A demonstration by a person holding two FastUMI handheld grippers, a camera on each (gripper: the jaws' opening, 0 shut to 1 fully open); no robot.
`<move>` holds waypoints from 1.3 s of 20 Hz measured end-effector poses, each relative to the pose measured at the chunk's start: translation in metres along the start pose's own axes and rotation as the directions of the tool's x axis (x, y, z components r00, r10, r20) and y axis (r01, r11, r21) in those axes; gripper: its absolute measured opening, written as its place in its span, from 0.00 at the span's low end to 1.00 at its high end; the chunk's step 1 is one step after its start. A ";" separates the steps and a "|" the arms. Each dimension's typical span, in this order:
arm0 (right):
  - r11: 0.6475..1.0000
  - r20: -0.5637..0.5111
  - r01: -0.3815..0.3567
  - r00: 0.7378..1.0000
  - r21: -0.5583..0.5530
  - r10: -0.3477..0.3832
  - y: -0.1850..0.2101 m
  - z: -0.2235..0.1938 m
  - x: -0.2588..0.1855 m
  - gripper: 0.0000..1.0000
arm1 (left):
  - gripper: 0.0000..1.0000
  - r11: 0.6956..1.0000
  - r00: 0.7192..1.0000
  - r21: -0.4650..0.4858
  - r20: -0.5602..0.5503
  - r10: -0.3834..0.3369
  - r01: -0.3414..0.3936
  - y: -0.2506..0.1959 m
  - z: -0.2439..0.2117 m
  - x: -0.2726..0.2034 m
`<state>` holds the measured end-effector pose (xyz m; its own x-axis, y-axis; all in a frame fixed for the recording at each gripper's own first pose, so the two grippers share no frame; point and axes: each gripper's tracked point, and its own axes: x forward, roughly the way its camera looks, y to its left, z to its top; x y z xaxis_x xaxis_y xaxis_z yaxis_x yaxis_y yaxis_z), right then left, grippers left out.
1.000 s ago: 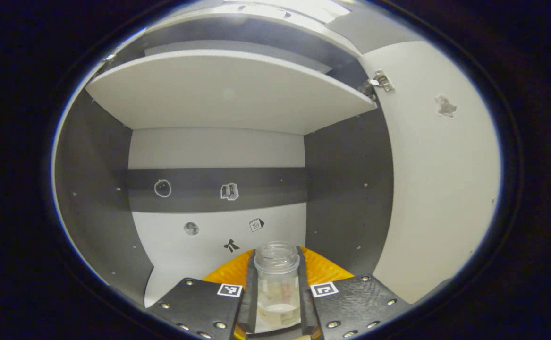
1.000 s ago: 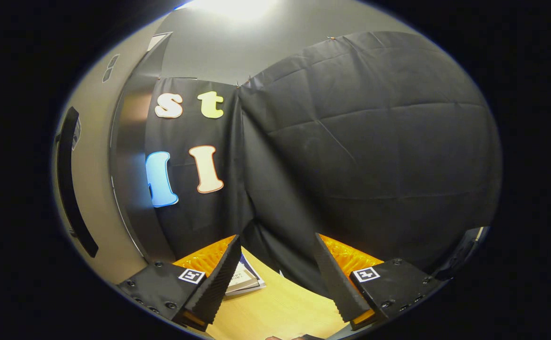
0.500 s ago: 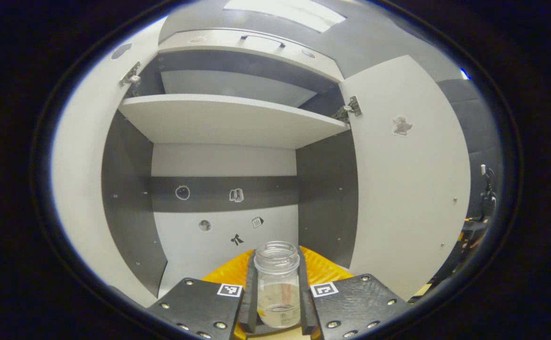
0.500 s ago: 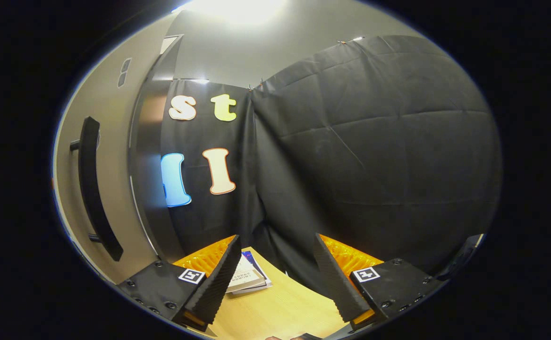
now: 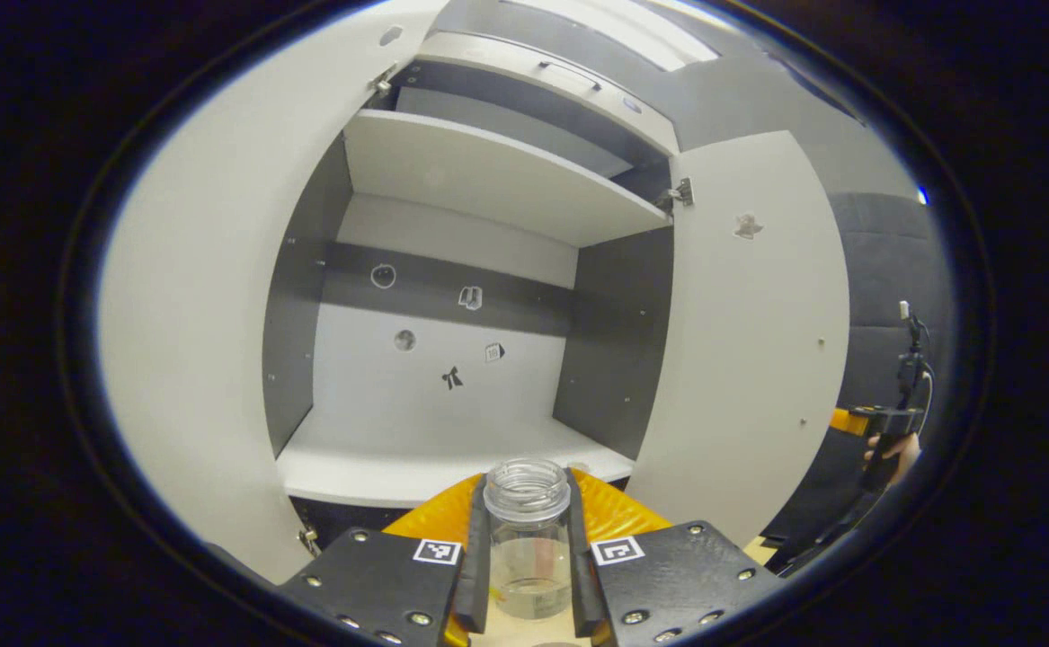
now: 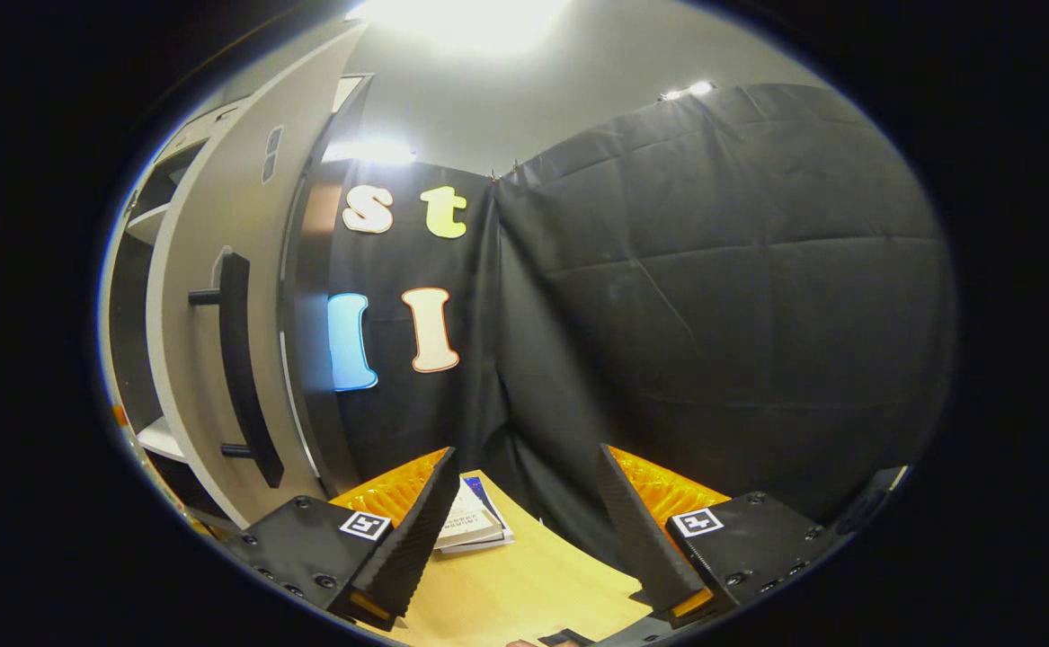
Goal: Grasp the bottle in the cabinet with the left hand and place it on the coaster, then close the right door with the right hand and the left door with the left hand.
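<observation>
A clear glass bottle [image 5: 528, 548] without a lid, a little liquid at its bottom, stands upright between the fingers of my left gripper [image 5: 528, 575], which is shut on it. It is held out in front of the open cabinet [image 5: 452, 359], past the front edge of the lower shelf [image 5: 416, 463]. The cabinet's left door [image 5: 209, 296] and right door [image 5: 749, 341] both stand open. My right gripper [image 6: 524, 530] is open over a wooden table [image 6: 524, 589], with nothing between its fingers. The right door [image 6: 209, 359] with its dark bar handle [image 6: 241, 368] is to that gripper's left.
A hand holding the other gripper [image 5: 888, 436] shows at the far right of the left gripper view. A small stack of books [image 6: 475, 526] lies on the wooden table near the black cloth wall [image 6: 713, 296]. An upper shelf [image 5: 488, 175] spans the cabinet.
My left gripper has drawn back out of the cabinet with the bottle, so the shelf and both doors now show. The right gripper view has turned left, bringing the right door and handle further in.
</observation>
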<state>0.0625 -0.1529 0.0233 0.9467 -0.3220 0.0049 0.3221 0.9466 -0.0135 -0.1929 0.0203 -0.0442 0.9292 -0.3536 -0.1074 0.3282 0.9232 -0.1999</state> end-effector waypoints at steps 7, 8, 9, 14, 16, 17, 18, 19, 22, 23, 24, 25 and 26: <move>1.000 -0.005 0.004 1.000 -0.013 -0.004 -0.004 0.000 -0.028 0.97 | 0.36 0.998 1.000 0.067 0.024 -0.009 0.008 -0.017 -0.072 -0.030; 1.000 -0.008 0.004 1.000 -0.009 -0.004 -0.004 0.000 -0.032 0.92 | 0.36 0.998 1.000 0.064 0.005 -0.014 0.014 -0.019 -0.085 -0.028; 1.000 -0.014 0.006 1.000 -0.003 -0.006 -0.004 -0.001 -0.036 0.92 | 0.37 0.998 1.000 0.052 -0.011 -0.019 0.020 -0.021 -0.099 -0.030; 0.999 -0.013 0.013 1.000 -0.038 -0.014 -0.008 -0.001 -0.051 0.98 | 0.38 0.999 0.996 0.000 -0.085 -0.035 0.035 -0.038 -0.163 -0.031; 0.998 -0.008 0.004 1.000 -0.055 -0.005 -0.005 0.000 -0.057 0.98 | 0.39 0.999 0.994 -0.033 -0.106 -0.022 0.018 -0.038 -0.183 -0.027; 0.998 -0.009 0.003 1.000 -0.059 -0.003 -0.006 0.000 -0.059 0.92 | 0.37 0.999 0.993 -0.037 -0.119 -0.019 0.015 -0.039 -0.193 -0.025; 0.998 -0.010 0.004 1.000 -0.059 -0.004 -0.007 -0.001 -0.061 0.92 | 0.39 0.999 0.991 -0.032 -0.134 -0.017 0.012 -0.042 -0.205 -0.024; 0.998 -0.012 0.003 1.000 -0.057 -0.004 -0.006 -0.001 -0.062 0.92 | 0.38 1.000 0.988 -0.024 -0.153 -0.021 0.017 -0.046 -0.215 -0.023; 0.997 -0.014 0.017 1.000 -0.071 -0.018 -0.011 0.000 -0.065 0.92 | 0.37 0.999 0.981 0.007 -0.189 -0.038 0.040 -0.055 -0.236 -0.022; 0.997 -0.020 0.022 1.000 -0.072 -0.024 -0.014 -0.001 -0.066 0.92 | 0.39 0.999 0.980 0.019 -0.196 -0.044 0.049 -0.058 -0.241 -0.023; 0.997 -0.025 0.027 0.999 -0.069 -0.029 -0.015 -0.002 -0.068 0.92 | 0.39 0.998 0.979 0.034 -0.199 -0.048 0.056 -0.060 -0.244 -0.027; 0.997 -0.029 0.034 0.999 -0.070 -0.036 -0.017 -0.002 -0.070 0.92 | 0.39 0.997 0.977 0.049 -0.206 -0.049 0.060 -0.062 -0.247 -0.027; 0.996 -0.027 0.039 0.999 -0.084 -0.042 -0.018 -0.002 -0.071 0.92 | 0.39 0.995 0.974 0.069 -0.221 -0.051 0.068 -0.064 -0.251 -0.026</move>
<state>-0.0109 -0.1467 0.0213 0.9322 -0.3614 -0.0215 0.3579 0.9287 -0.0971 -0.2808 -0.0671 -0.2735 0.8506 -0.4249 -0.3098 0.4017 0.9052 -0.1386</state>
